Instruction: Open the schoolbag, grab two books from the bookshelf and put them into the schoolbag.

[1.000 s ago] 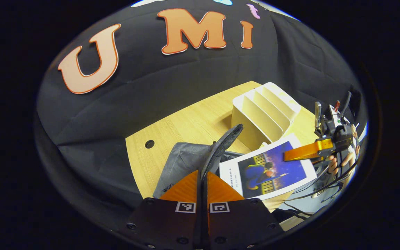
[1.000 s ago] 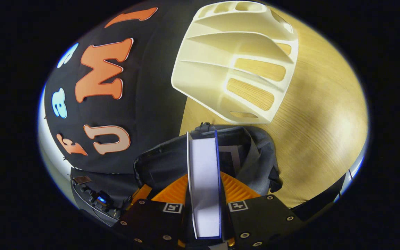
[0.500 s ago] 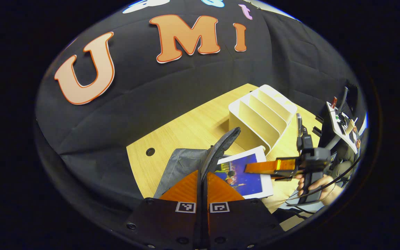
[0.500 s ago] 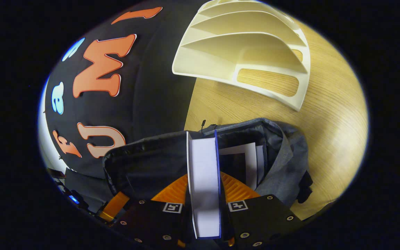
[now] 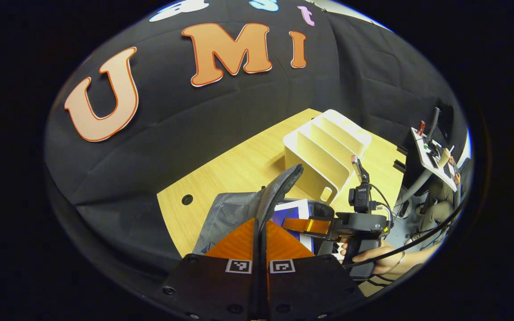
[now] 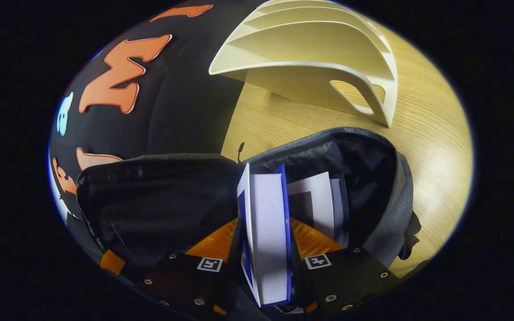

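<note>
2 books, 1 schoolbag, 1 bookshelf. Right gripper (image 6: 266, 249) clamped on blue-covered book (image 6: 268, 232), both fingers pressing its covers, book's far end inside the open schoolbag (image 6: 364, 178). Second book (image 6: 321, 207) already inside, just beside it. Left gripper (image 5: 260, 232) closed tight, pinching the schoolbag flap (image 5: 279, 189) and holding it up. Bookshelf (image 6: 310, 58) stands past the bag on the wood counter (image 6: 435, 147). Black cloth wall behind.

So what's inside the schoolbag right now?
Inside the open schoolbag stands one white-edged book. A second, blue-covered book, held by the right gripper, is going in beside it. The dark lining hides the bottom, so anything deeper cannot be seen.
</note>
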{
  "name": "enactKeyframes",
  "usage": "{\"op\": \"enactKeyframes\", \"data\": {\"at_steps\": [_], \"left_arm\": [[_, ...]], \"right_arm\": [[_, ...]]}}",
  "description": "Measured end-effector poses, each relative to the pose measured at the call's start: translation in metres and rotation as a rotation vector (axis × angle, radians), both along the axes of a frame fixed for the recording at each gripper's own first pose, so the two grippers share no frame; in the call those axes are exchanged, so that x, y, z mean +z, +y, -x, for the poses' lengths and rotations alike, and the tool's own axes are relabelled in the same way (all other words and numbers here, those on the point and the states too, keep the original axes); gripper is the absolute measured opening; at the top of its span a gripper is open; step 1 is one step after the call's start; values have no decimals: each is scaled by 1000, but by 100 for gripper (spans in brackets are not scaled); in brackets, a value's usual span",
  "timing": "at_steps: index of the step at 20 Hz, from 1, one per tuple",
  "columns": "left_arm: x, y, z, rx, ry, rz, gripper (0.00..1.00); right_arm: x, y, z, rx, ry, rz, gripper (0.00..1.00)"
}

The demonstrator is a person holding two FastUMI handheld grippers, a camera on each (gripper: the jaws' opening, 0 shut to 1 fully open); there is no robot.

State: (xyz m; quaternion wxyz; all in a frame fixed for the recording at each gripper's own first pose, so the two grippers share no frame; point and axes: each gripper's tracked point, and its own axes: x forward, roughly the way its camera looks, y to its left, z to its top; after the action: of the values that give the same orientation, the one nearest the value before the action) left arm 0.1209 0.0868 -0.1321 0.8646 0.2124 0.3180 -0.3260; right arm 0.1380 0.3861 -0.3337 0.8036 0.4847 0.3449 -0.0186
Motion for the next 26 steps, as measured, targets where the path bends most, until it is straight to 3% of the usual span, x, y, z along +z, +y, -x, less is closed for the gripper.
{"op": "enactKeyframes", "data": {"at_steps": [2,3,4,7,8,9,10,11,16,19,20,21,24,26], "left_arm": [[-5,6,-1,18,11,1,1],[-7,6,-1,23,18,11,0],[-8,7,-1,27,23,19,0],[-13,16,0,48,29,26,1],[-15,17,1,52,35,31,1],[-18,16,4,53,44,37,7],[-21,15,7,53,54,42,1],[-25,13,10,53,64,40,1],[-47,0,35,49,117,29,8],[-64,-5,49,83,149,73,53],[-70,-9,55,99,171,88,53],[-75,-13,60,128,183,98,61],[-92,-24,76,228,214,124,100],[-97,-39,83,287,195,155,100]], "right_arm": [[-14,-6,6,16,75,72,65],[-17,-2,12,34,98,64,86],[-14,0,15,44,104,48,78],[-4,-4,24,64,117,51,97],[0,-9,29,74,123,61,99],[6,-15,33,81,119,65,99],[13,-21,38,92,114,69,98],[18,-29,44,98,115,83,98],[29,-84,65,138,116,231,98],[31,-117,76,187,137,307,98],[31,-127,79,201,143,329,98],[33,-138,81,217,149,346,98],[40,-173,88,271,160,401,99],[53,-201,89,313,147,465,98]]}}
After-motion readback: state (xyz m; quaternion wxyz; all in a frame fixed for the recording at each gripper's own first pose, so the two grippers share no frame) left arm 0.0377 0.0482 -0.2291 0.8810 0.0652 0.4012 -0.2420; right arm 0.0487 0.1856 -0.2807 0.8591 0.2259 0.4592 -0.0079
